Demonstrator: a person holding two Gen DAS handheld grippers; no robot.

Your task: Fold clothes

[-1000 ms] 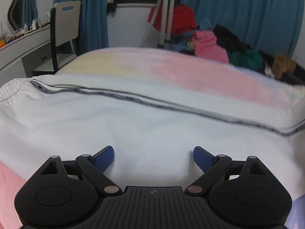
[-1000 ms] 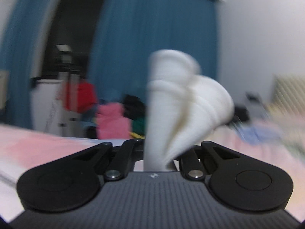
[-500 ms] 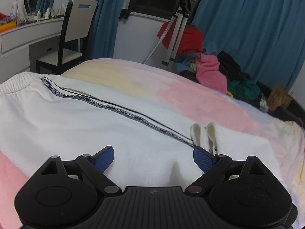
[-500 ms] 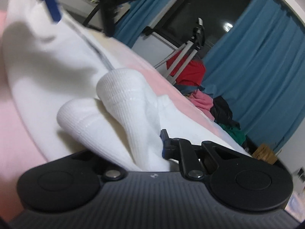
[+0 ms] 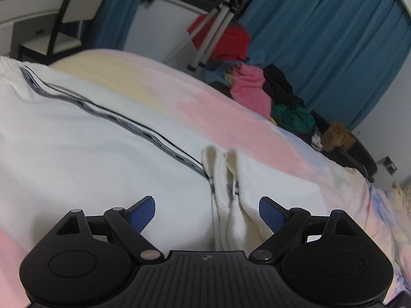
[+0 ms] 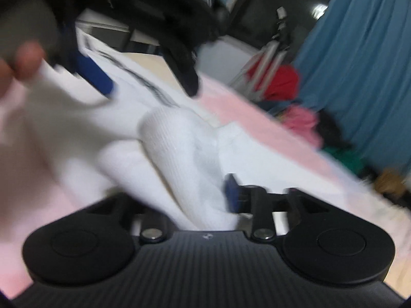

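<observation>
White pants point(image 5: 84, 138) with a black side stripe lie spread on the bed, waistband at the far left. Their ribbed leg cuffs point(image 5: 221, 169) are folded over onto the pants and rest between the blue pads point(image 5: 143, 213) of my open left gripper point(image 5: 206, 205). In the right wrist view my right gripper point(image 6: 205, 195) is shut on the cuffs point(image 6: 179, 138); cloth hides its left finger. The left gripper point(image 6: 143, 82) hangs open just above the cuffs there, with a hand point(image 6: 20, 61) behind it.
The bed has a pastel pink and yellow sheet point(image 5: 205, 102). Beyond it a pile of coloured clothes point(image 5: 257, 89) lies by a tripod point(image 5: 213, 25) and blue curtains point(image 5: 334, 38). A chair point(image 5: 66, 20) and desk stand at the far left.
My right gripper has carried the cuffs over the pants toward the waistband. They now lie between the left gripper's open fingers, and the left gripper has come close above them.
</observation>
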